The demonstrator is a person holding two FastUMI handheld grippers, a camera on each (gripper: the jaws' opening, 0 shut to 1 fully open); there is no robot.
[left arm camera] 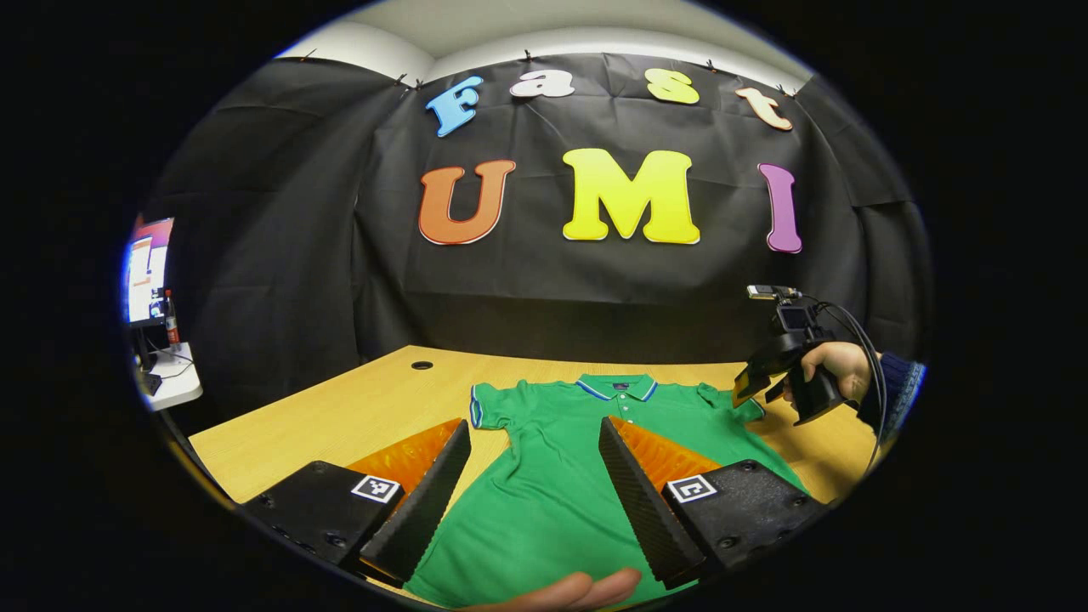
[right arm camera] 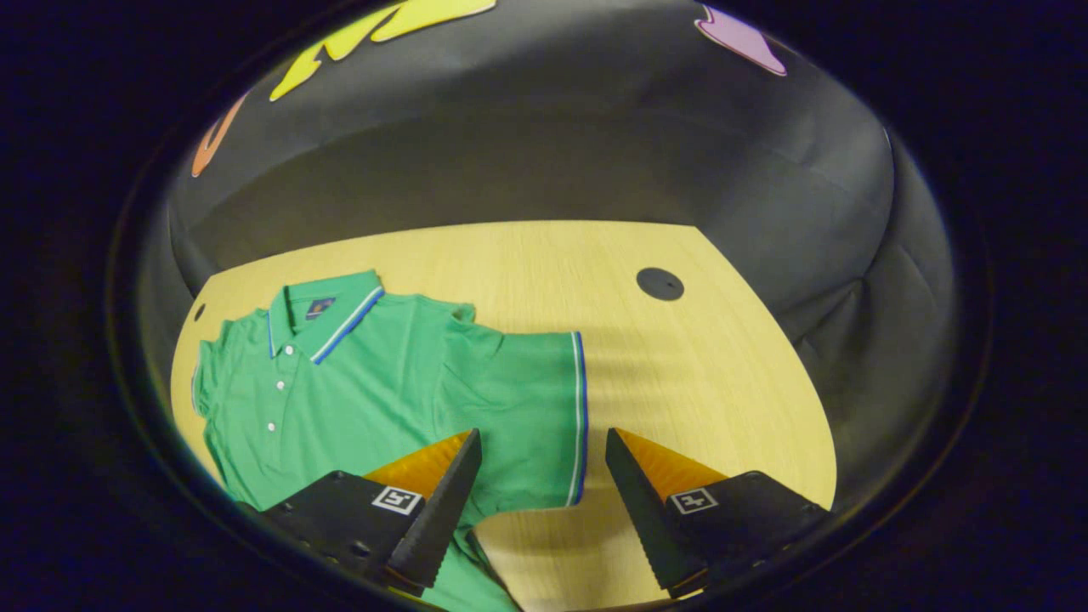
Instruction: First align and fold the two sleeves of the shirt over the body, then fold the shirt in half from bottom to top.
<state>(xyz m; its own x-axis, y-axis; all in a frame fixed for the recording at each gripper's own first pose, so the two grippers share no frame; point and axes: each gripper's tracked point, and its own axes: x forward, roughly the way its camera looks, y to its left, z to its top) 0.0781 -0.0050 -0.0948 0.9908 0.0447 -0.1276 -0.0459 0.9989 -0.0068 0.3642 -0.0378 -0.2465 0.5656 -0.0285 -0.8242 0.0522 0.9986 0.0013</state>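
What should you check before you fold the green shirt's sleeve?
1. Shirt lies flat, collar up: ok.
2. Right sleeve spread out, unfolded: ok.
3. Right gripper open above the sleeve's edge: ok.
4. Left gripper open over the shirt's body: ok.
5. Table bare beside the sleeve: ok.
6. Left sleeve fully flat: cannot tell.
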